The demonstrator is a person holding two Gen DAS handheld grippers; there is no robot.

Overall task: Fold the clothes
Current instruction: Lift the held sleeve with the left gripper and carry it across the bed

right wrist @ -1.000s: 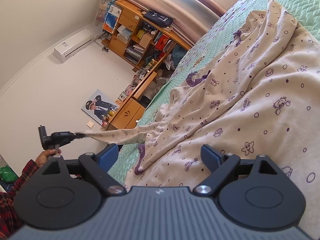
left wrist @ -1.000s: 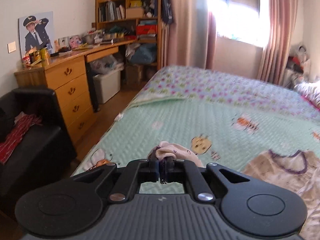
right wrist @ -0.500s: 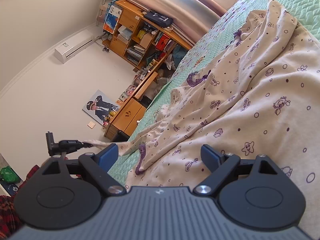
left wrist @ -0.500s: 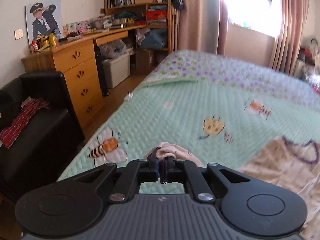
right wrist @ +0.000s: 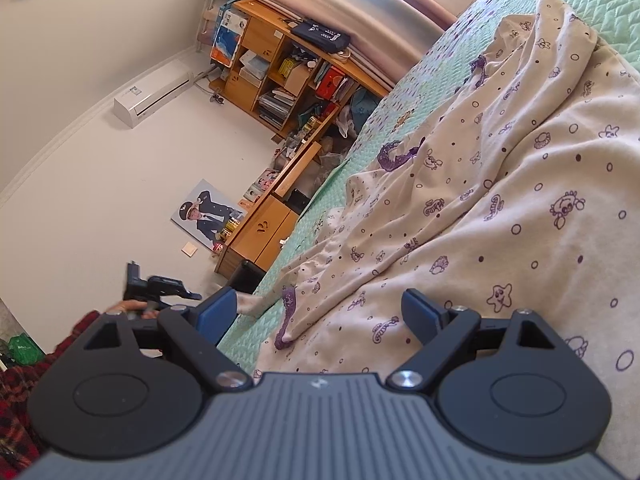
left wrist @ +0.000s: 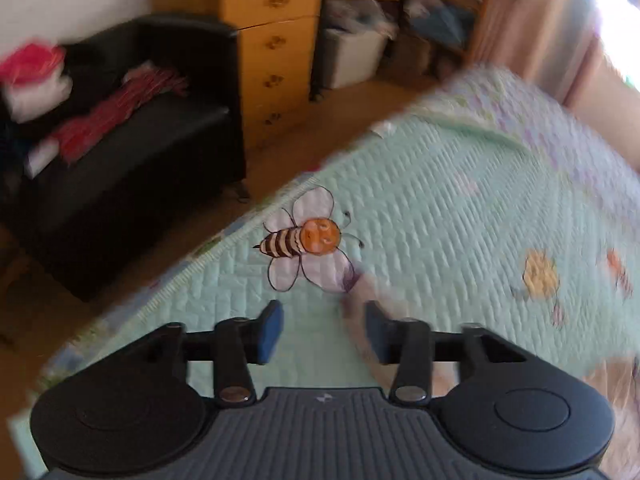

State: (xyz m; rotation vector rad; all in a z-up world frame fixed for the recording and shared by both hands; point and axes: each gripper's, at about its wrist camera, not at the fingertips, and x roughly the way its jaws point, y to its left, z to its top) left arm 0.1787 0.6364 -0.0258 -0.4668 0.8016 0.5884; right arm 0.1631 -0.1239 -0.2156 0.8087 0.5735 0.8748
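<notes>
Now both grippers, left (left wrist: 320, 330) and right (right wrist: 320, 312), hover fingers apart over the pyjama top (right wrist: 500, 184).

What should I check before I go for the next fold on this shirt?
1. Left gripper free: ok, jaws open, nothing between them.
2. Right gripper free: ok, jaws open over the shirt.
3. Sleeve laid on the quilt: ok, the cuff rests near the bed edge.
4. Shirt flat: not ok, ridges and wrinkles run across the body.
5. Left view sharp enough to aim: not ok, it is motion-blurred.
6. Far sleeve spread out: cannot tell.
</notes>
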